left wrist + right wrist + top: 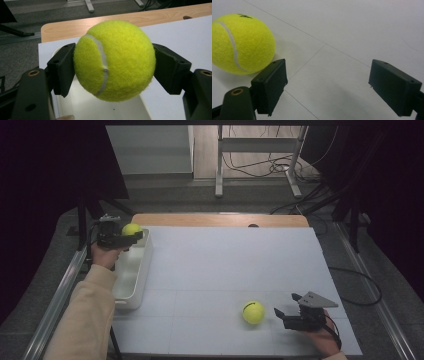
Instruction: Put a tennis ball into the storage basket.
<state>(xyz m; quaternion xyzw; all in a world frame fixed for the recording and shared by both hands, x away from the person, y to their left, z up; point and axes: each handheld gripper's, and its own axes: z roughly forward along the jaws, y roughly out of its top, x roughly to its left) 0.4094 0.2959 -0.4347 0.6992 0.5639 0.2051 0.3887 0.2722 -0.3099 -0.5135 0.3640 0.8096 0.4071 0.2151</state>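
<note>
Over the far end of the white bin (131,270), at the left edge of the table (225,270), our left gripper (131,236) has its jaws clamped on a tennis ball (131,229), one pad pressing each side, and the ball hangs clear above the bin's open inside. Near the front right of the table, our right gripper (285,306) rests low with its jaws spread wide and nothing between them. A second tennis ball (253,312) sits on the table just beside that gripper's nearer jaw, apart from it
</note>
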